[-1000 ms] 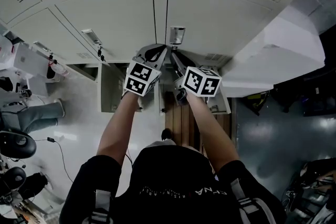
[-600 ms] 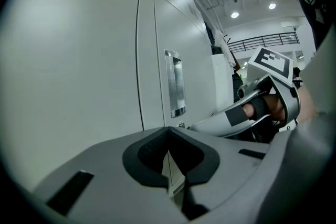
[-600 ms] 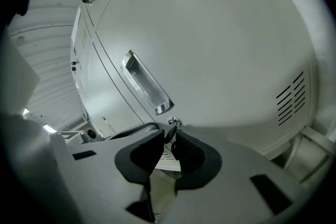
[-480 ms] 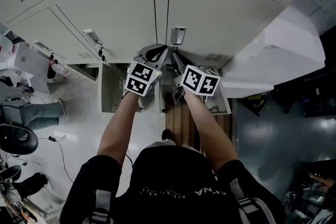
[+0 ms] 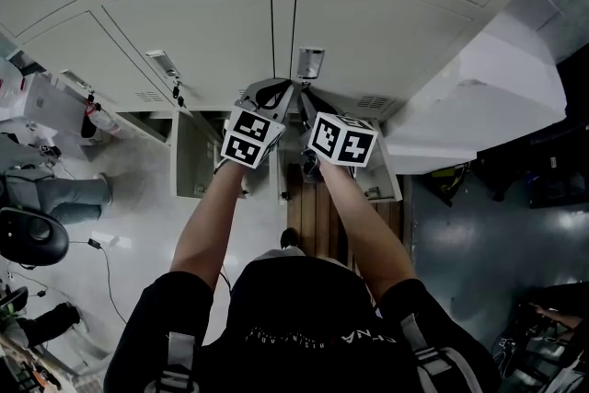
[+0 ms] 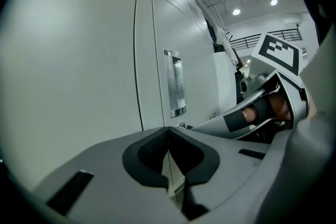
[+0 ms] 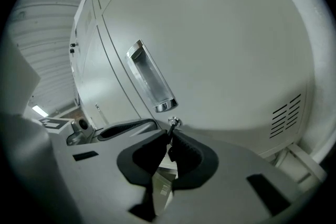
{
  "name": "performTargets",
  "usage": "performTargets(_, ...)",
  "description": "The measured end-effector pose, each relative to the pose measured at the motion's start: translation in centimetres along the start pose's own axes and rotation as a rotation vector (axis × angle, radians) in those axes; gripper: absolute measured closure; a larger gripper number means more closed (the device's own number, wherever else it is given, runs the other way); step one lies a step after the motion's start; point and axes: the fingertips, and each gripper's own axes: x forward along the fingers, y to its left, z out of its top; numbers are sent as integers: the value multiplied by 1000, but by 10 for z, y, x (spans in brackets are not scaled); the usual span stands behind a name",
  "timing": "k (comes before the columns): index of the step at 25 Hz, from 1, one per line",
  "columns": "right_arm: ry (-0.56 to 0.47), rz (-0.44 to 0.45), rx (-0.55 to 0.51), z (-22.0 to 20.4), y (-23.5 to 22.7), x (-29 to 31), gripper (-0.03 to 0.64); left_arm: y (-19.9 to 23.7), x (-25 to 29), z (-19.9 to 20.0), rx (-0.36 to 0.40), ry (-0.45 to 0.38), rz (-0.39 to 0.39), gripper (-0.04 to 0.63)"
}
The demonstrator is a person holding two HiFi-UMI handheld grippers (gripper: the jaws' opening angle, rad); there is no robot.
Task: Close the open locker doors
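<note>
Below the chrome handle (image 7: 149, 81) at mid-frame, the small key (image 7: 171, 123) in the pale grey metal locker door (image 7: 226, 50) points straight into my right tongs (image 7: 169, 136) — jaws just closing, now nipping it — left tongs (image 6: 168, 131) alongside, pinched empty.

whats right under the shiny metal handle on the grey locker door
A small round silver lock with a dark key in it. The right gripper, whose black jaws have just been closing, covers most of the key.

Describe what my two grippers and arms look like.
The left gripper and right gripper have grey shells and black ribbed pads, each topped by a cube with black-and-white square markers. The forearms are bare below a black short-sleeved top.
</note>
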Motion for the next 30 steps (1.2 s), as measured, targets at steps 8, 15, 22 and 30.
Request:
performTargets(8, 45, -89, -141, 0, 1, 0, 563, 2, -9, -2, -20, -9, 32, 575)
performTargets(15, 89, -180, -372, -1, 3, -1, 563, -5, -27, -15, -66, 3, 55, 575)
performTargets(22, 129, -228, -580, -3, 8, -3, 563, -12, -41, -22, -81, 12, 75, 575)
performTargets(30, 184, -282, -802, -5, 11, -3, 561, -13, -51, -24, -80, 18, 91, 575)
